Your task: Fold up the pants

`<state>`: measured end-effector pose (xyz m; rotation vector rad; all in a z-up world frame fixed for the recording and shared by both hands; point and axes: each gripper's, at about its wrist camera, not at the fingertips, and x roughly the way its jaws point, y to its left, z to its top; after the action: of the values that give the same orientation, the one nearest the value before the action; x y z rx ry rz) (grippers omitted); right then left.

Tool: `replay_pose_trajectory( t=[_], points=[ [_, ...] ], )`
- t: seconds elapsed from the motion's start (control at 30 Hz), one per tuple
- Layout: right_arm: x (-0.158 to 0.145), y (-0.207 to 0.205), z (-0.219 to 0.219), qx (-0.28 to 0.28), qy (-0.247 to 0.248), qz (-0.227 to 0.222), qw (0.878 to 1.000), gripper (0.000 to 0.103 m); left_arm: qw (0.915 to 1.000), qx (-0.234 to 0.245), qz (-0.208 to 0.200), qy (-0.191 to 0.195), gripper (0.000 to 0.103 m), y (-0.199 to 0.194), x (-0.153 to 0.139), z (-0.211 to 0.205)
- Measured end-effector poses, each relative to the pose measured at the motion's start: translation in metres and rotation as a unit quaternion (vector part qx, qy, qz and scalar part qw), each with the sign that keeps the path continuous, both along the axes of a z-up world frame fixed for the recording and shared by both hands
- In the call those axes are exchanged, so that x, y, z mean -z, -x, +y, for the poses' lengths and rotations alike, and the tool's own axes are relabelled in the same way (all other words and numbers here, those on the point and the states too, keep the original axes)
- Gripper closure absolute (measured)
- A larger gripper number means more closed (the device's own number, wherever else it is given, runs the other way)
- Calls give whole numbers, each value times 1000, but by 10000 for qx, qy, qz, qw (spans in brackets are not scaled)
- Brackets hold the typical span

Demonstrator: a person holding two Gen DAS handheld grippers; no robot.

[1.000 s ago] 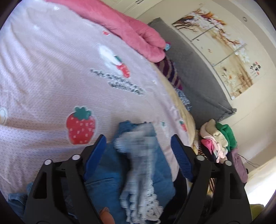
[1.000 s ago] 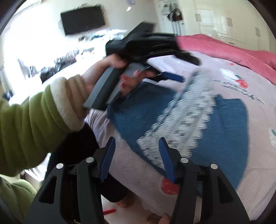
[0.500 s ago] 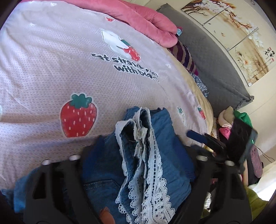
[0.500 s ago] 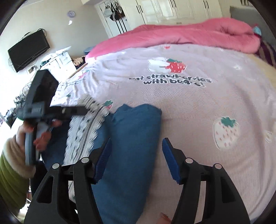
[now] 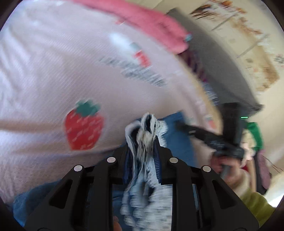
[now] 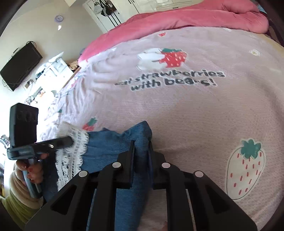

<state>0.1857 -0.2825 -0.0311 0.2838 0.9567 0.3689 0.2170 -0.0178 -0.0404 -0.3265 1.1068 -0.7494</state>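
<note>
Pants [image 6: 110,147]: blue denim, lace-trimmed, lay at the bed's [image 6: 195,110] near edge.
Left gripper [image 5: 142,140]: had just closed, clamped the lace hem.
Right gripper [image 6: 141,144]: had just closed, pinched a denim fold.

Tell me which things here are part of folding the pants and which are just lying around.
In the job: blue pants with lace trim; left gripper and right gripper, both clamped on them.
Lying about: pink quilt, wall television, clothes pile.

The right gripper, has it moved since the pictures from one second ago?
Yes. The right gripper swung away from the TV wall towards the strawberry bedsheet; its jaws have just been closing and now pinch the jeans.
</note>
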Motion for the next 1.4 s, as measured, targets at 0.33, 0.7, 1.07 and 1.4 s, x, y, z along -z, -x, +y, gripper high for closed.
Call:
replay_pose_trajectory(
  t=[0.33,0.7,1.07,1.4],
  points=[
    [-27,50,-11,38,-5,-678,9977,53,9988,-411,-262,-12,51,18,-20,25],
    [-37,151,25,-677,791,-1166,9877,32,9899,-871,-1018,-460,33,107,-53,35],
    [-16,180,22,-686,292,-637,9952,29,9957,-778,-409,-288,33,146,-27,25],
    [15,164,12,-426,-782,312,9955,63,9924,-1072,-60,-598,75,158,-5,20]
  ],
)
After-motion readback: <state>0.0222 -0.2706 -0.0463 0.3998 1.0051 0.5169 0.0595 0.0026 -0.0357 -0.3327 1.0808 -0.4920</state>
